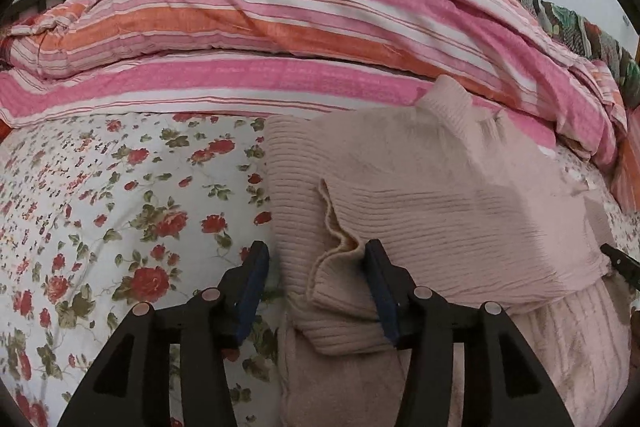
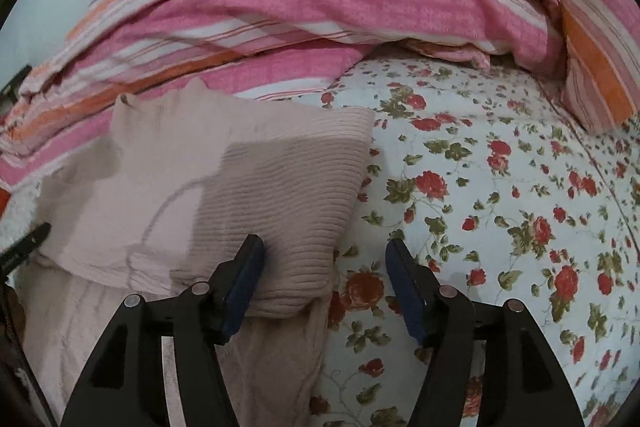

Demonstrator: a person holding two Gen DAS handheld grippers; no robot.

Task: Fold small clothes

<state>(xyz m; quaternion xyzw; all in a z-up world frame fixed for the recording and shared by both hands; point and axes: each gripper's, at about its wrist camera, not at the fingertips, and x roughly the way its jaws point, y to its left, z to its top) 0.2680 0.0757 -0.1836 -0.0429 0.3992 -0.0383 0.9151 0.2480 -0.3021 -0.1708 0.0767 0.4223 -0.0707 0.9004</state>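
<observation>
The left hand-held gripper [image 1: 316, 259] points forward low over the bed, its jaws spread wide and holding nothing; its right finger [image 1: 380, 291] touches the wavy cuff edge of the pink knit sweater [image 1: 440, 187], while its left finger stands over the floral bedsheet [image 1: 100, 207]. The right hand-held gripper [image 2: 324, 259] is posed the same way at the sweater's other side, jaws wide and empty, the left finger [image 2: 244, 287] lying on the ribbed fold and the right one over the bedsheet [image 2: 500, 207].

The sweater [image 2: 200, 187] lies partly folded on the bed, near the striped pink and orange quilt [image 1: 280, 27] heaped behind it. The left view alone shows the folded-in sleeve with its cuff and the collar toward the quilt. The right view alone shows a striped pillow [image 2: 600, 47] at the far right. Each view catches the other gripper's dark tip at its edge.
</observation>
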